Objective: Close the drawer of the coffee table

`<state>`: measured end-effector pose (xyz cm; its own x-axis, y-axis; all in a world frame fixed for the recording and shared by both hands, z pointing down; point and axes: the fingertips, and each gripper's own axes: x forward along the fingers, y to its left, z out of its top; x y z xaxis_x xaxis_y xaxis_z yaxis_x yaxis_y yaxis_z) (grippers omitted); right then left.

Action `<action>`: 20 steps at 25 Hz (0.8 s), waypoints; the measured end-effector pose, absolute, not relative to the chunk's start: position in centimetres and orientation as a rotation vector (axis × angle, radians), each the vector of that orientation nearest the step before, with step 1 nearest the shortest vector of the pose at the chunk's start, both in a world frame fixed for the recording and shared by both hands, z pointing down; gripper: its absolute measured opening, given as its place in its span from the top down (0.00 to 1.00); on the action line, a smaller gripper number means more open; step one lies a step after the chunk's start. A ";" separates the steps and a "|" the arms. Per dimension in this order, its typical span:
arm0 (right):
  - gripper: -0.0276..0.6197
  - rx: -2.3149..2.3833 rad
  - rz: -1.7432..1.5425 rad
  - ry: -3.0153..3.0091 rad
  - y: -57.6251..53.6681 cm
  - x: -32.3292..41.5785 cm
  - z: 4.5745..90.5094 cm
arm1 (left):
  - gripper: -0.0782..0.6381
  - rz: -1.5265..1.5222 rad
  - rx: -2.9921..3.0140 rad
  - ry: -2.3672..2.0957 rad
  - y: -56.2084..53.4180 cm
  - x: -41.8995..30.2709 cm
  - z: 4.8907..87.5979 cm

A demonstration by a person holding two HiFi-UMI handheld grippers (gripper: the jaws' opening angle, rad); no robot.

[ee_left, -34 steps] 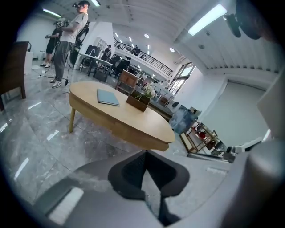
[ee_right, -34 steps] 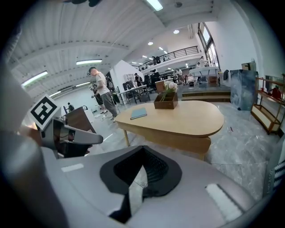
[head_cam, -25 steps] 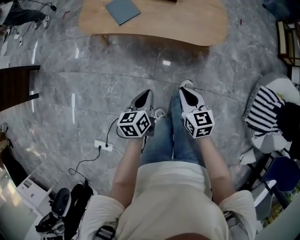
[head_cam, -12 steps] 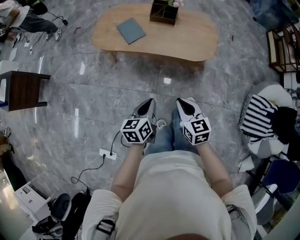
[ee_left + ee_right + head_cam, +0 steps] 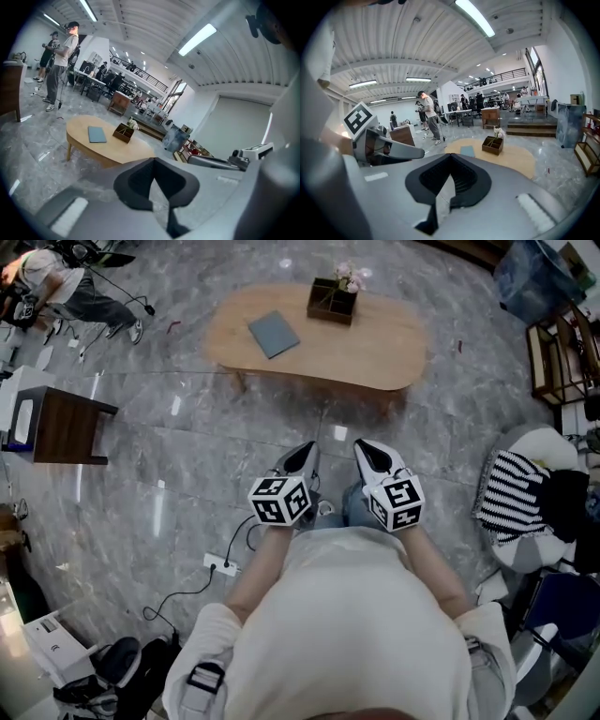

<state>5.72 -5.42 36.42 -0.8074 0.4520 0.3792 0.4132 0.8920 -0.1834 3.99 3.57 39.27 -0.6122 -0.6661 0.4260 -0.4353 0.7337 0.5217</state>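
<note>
An oval light-wood coffee table (image 5: 375, 352) (image 5: 117, 150) (image 5: 518, 159) stands ahead on the grey marble floor, well beyond both grippers. On it lie a blue-grey book (image 5: 274, 335) (image 5: 97, 134) (image 5: 467, 151) and a dark wooden box with flowers (image 5: 333, 301) (image 5: 124, 132) (image 5: 492, 145). No drawer shows from here. My left gripper (image 5: 305, 452) (image 5: 153, 161) and right gripper (image 5: 366, 448) (image 5: 450, 157) are held side by side in front of the person's body, both shut with nothing between the jaws. They point toward the table, slightly downward.
A dark wooden side table (image 5: 61, 426) stands at the left. A striped cushion on a chair (image 5: 517, 486) is at the right, with shelving (image 5: 562, 352) behind it. A power strip and cable (image 5: 220, 563) lie on the floor. People (image 5: 61, 65) stand at the far left.
Both grippers rose together and the head view lifted, so the whole coffee table, the flower box and more of the room came into view. The jaws stayed shut.
</note>
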 end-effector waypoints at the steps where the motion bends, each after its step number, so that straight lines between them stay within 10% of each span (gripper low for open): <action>1: 0.96 -0.634 0.128 -2.647 -5.5 5.7 36.0 | 0.89 -0.491 0.837 -2.324 3.4 4.0 38.9; 20: 0.96 -0.637 0.211 -2.691 -5.9 7.1 33.2 | 0.89 -0.478 0.900 -2.361 2.5 5.5 35.9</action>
